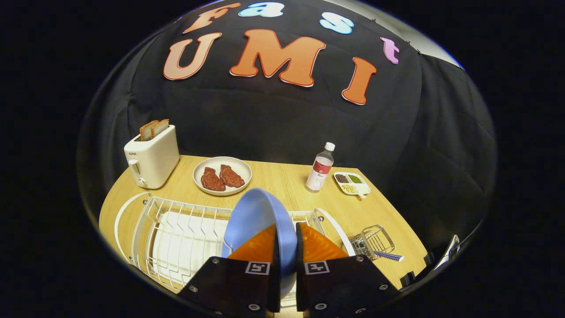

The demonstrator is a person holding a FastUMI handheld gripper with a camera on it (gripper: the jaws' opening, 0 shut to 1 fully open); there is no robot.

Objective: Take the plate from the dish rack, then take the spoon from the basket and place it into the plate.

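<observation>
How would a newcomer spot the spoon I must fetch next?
Start at the white wire dish rack on the wooden table. Beyond its far end stands a small wire basket; the spoon lies in it, its blue checked handle poking out.

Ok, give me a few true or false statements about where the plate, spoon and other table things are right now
1. The gripper is shut on the blue plate. True.
2. The blue plate lies flat on the table. False: it is held on edge above the dish rack.
3. The spoon is in the wire basket. True.
4. The toaster is empty. False: bread slices stick out.
5. The bottle has tipped over. False: it stands upright.
</observation>
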